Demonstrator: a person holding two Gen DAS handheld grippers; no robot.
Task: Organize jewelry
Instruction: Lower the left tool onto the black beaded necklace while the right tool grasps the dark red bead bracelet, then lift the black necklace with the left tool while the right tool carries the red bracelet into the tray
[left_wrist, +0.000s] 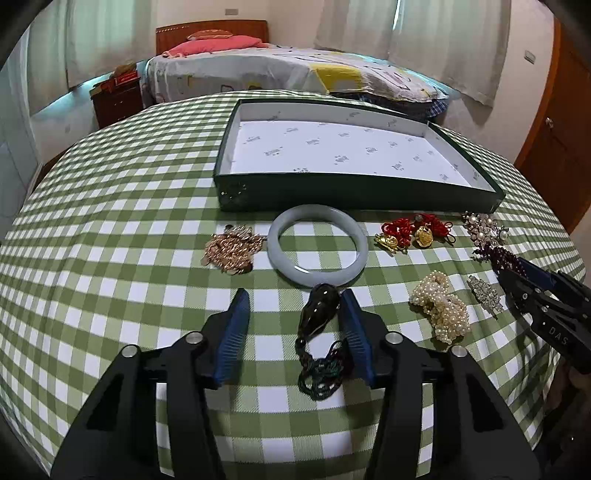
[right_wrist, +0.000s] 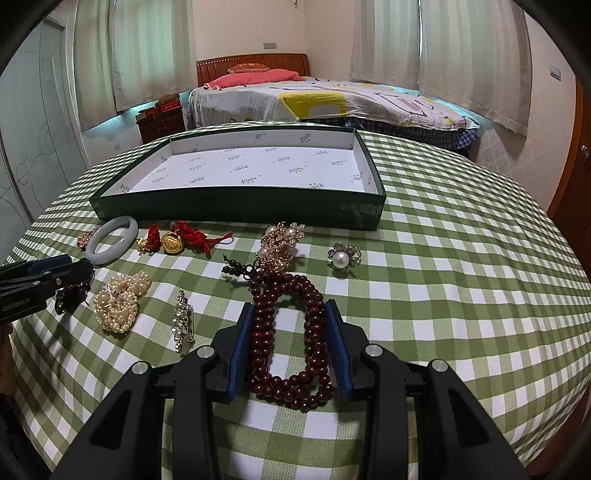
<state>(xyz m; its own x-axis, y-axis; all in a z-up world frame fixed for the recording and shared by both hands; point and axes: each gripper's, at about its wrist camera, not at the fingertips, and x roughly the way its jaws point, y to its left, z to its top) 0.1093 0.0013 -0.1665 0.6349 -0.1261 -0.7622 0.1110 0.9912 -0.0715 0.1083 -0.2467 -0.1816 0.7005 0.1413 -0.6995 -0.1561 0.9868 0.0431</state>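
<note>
My left gripper (left_wrist: 294, 293) stands open over a dark teardrop pendant (left_wrist: 319, 306) on a green-black cord (left_wrist: 323, 369). Its right pad touches the pendant and its left pad stands well clear. In the right wrist view my right gripper (right_wrist: 290, 304) is shut on a loop of dark red bead bracelet (right_wrist: 258, 332), with a pad pressed against each side, low on the checked cloth. The green box (right_wrist: 236, 210) with a white printed lining sits empty behind the jewelry. A pale jade bangle (left_wrist: 275, 254) lies just beyond the pendant.
On the green checked cloth lie a rose-gold piece (left_wrist: 232, 247), red-corded gold charms (left_wrist: 413, 232), a pearl cluster (left_wrist: 439, 302), a crystal clip (right_wrist: 181, 321), a gold pearl brooch (right_wrist: 282, 240) and a pearl flower ring (right_wrist: 343, 256). A bed stands behind the table.
</note>
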